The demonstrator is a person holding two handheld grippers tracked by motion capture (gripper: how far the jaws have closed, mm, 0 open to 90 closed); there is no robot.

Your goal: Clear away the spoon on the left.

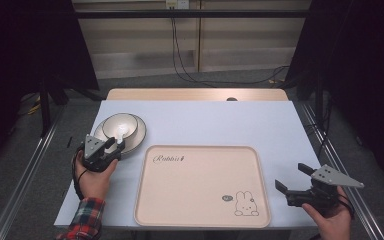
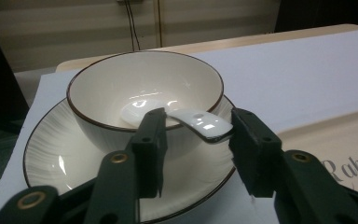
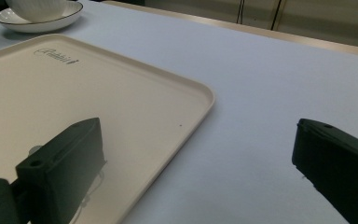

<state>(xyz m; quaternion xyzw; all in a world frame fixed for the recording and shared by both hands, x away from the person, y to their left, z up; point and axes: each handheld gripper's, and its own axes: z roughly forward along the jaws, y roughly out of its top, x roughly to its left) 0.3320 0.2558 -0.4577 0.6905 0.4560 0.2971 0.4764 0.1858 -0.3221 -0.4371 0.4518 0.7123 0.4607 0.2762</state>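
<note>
- L gripper (image 2: pixel 198 149): fingers (image 2: pixel 149 154) part-closed either side of spoon (image 2: pixel 186 122) handle; right pad touching its tip, left pad contact unclear.
- Spoon lies in bowl (image 2: pixel 144 88), handle over rim; bowl on plate (image 2: pixel 51 154), table (image 1: pixel 205 120) far-left.
- R gripper (image 3: pixel 196 172): fingers wide open, empty, over tray (image 3: pixel 121 93) edge.

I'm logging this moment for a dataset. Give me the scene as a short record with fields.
surface: table with pale cover
tray: beige tray, rabbit print, nothing on it
stack: bowl on plate, left of tray
spoon: white spoon in bowl, handle over rim
left gripper: jaws either side of spoon handle, gap visible
right gripper: open, beside tray's right edge
</note>
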